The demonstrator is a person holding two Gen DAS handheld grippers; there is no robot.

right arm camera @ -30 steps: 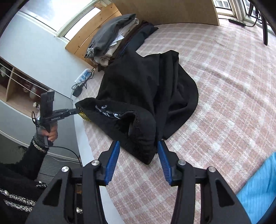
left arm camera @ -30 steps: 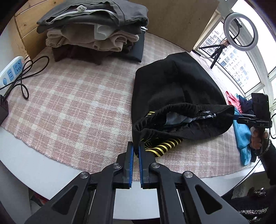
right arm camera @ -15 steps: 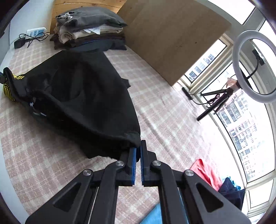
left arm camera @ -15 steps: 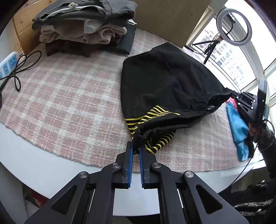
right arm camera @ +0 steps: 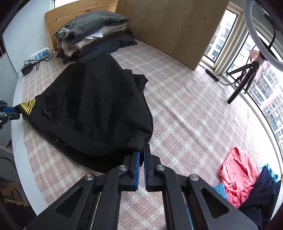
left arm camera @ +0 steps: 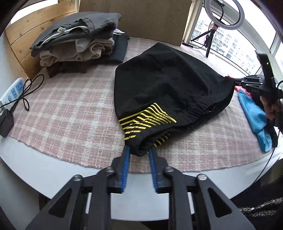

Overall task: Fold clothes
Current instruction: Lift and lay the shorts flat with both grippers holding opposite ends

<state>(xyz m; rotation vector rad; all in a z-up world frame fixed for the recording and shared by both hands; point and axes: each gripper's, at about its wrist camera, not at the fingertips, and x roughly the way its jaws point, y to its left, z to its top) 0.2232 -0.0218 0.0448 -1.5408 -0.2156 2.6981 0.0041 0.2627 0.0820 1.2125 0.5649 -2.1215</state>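
Note:
A black garment (left arm camera: 168, 85) with yellow stripes (left arm camera: 146, 118) lies stretched across the pink plaid cloth (left arm camera: 61, 115). My left gripper (left arm camera: 139, 152) is open at the near edge, and the striped corner rests loosely between its blue pads. In the right wrist view the same black garment (right arm camera: 92, 109) spreads to the left. My right gripper (right arm camera: 141, 154) is shut on its other waistband corner. The right gripper (left arm camera: 247, 82) also shows at the far right of the left wrist view, and the left gripper (right arm camera: 7, 109) at the far left of the right wrist view.
A stack of folded clothes (left arm camera: 76, 44) sits at the back left before a wooden board (right arm camera: 168, 26). A power strip (left arm camera: 12, 90) with cables lies at the left edge. Blue clothes (left arm camera: 254, 115) and a pink garment (right arm camera: 237, 173) are piled on the right. A ring light (left arm camera: 224, 14) stands by the window.
My left gripper's jaws have parted and let go of the striped corner. The garment has been drawn out flatter over the table. The right gripper shut on the other corner and stays shut.

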